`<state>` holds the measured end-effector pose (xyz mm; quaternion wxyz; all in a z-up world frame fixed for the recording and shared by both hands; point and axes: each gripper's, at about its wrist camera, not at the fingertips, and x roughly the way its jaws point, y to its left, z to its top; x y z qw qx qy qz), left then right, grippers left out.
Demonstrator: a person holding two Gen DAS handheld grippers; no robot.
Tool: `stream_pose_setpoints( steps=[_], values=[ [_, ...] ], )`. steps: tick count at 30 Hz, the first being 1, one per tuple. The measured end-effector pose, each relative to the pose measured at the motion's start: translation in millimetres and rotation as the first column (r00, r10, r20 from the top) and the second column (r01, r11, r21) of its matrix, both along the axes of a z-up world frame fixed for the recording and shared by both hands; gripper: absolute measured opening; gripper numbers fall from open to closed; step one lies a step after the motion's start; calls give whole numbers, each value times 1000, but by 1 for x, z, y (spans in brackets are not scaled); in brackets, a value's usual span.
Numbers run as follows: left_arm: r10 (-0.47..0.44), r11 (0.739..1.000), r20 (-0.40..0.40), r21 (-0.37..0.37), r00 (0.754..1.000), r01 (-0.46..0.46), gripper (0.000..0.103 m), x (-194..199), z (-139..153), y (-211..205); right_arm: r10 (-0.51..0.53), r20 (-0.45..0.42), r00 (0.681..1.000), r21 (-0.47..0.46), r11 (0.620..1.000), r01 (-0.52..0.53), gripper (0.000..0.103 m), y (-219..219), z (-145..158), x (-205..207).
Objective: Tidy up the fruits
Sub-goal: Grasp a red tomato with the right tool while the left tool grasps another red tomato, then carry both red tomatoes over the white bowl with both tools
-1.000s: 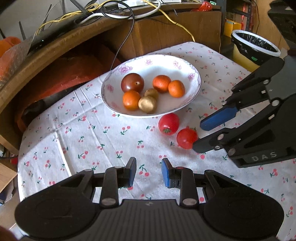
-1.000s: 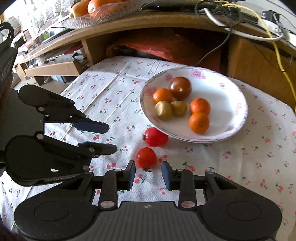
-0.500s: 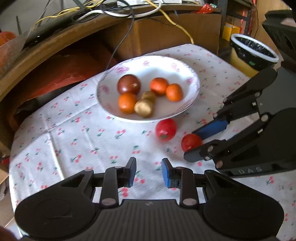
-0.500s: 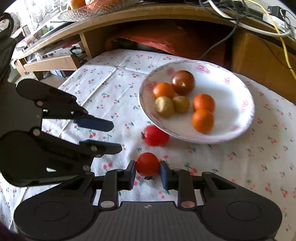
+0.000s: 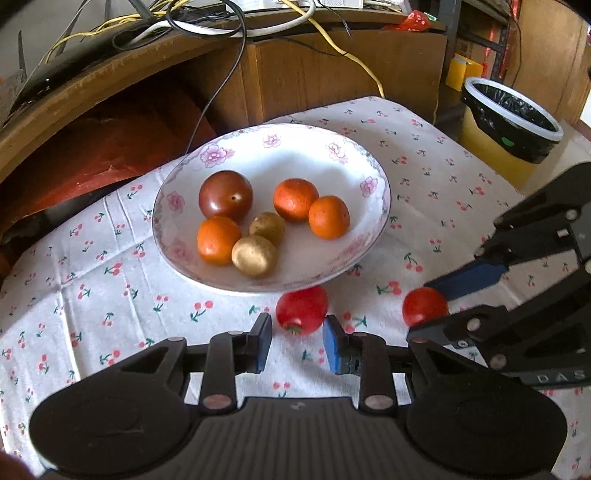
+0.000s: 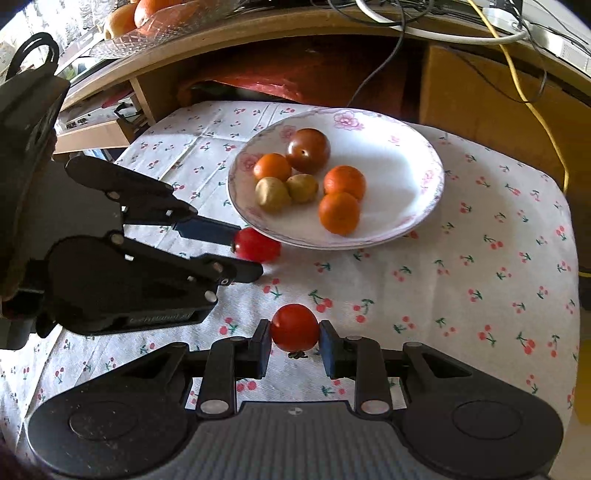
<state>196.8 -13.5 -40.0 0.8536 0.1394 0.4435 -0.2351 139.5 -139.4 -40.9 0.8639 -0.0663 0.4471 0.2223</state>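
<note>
A white flowered plate (image 5: 369,173) (image 6: 424,155) holds a dark red tomato (image 5: 226,194), three oranges and two small yellow-brown fruits. One red tomato (image 5: 302,310) (image 6: 256,245) lies on the cherry-print cloth against the plate's near rim. My left gripper (image 5: 297,343) (image 6: 247,254) is open, its fingertips on either side of that tomato's near half. A second red tomato (image 6: 294,326) (image 5: 424,306) sits between the blue pads of my right gripper (image 6: 295,343) (image 5: 421,310), which is shut on it, to the right of the first.
A yellow bin (image 5: 513,122) with a black liner stands beyond the table's right edge. A wooden desk (image 5: 110,74) with loose cables overhangs the far side. A glass bowl of oranges (image 6: 159,14) sits on it. The cloth (image 6: 498,277) drops off at the right.
My left gripper has advanced until the tomato by the plate is at its fingertips. My right gripper has slid forward around the other tomato and shut on it.
</note>
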Motion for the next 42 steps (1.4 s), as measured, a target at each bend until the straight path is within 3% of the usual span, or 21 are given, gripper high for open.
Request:
stream_pose_setpoints(
  steps=[7,14,28,42],
  values=[
    [4,1000,25,-9,1000,-3,42,0,-2,-8,-11,-4,1000,-2,1000,11,23,-5,0,0],
    [12,1000,20,-1,1000,-12,36,-2,0,-11,-8,3,1000,-10,1000,8,23,-3,2,-1],
    [30,998,-21,49,999,-29,36,-40,8,-3,0,22,1000,-47,999,1,23,1,6,-5],
    [59,997,71,51,996,-63,36,-28,34,-8,-11,94,995,-23,1000,14,23,11,27,7]
  ],
)
